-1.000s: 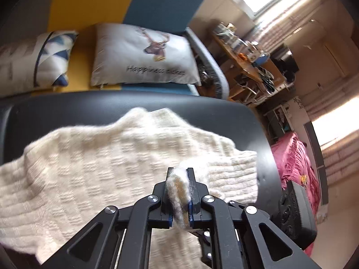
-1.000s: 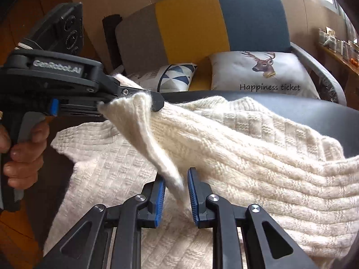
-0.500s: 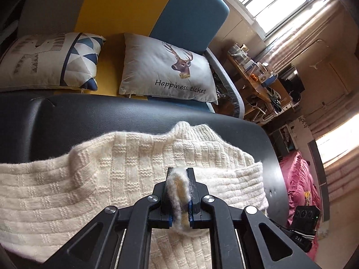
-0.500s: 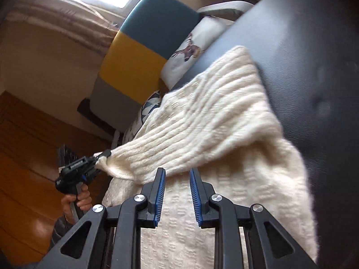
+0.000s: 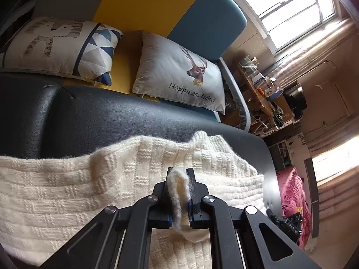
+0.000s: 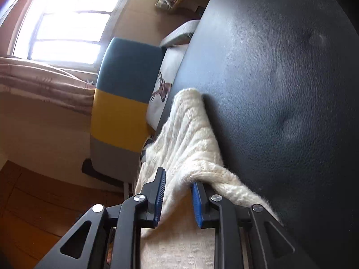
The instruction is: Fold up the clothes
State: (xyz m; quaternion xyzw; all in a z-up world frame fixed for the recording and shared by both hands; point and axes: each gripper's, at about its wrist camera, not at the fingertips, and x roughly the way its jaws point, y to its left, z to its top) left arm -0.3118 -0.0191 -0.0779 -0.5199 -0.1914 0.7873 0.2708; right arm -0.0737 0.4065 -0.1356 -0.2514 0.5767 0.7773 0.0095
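A cream knitted sweater (image 5: 89, 190) lies spread on a black padded leather surface (image 5: 112, 116). My left gripper (image 5: 179, 188) is shut on a bunched fold of the sweater and holds it just above the rest of the knit. In the right wrist view the sweater (image 6: 190, 134) runs along the edge of the black surface (image 6: 280, 89). My right gripper (image 6: 178, 183) is open there, with a hanging fold of the knit between its blue pads and part of the edge draped over the right finger. The right gripper's body (image 5: 289, 222) shows small at the sweater's far right end.
Behind the black surface stands a sofa with a grey, yellow and blue back (image 5: 157, 6). On it are a deer pillow (image 5: 179, 76) and a triangle-patterned pillow (image 5: 62, 44). A cluttered desk (image 5: 262, 85) and pink bedding (image 5: 291, 192) are to the right. Wooden floor (image 6: 33, 201) lies below.
My left gripper stays shut on the fold and has lifted and drawn back. My right gripper has swung to the sweater's right end, rolled sideways, and now has knit between its open fingers.
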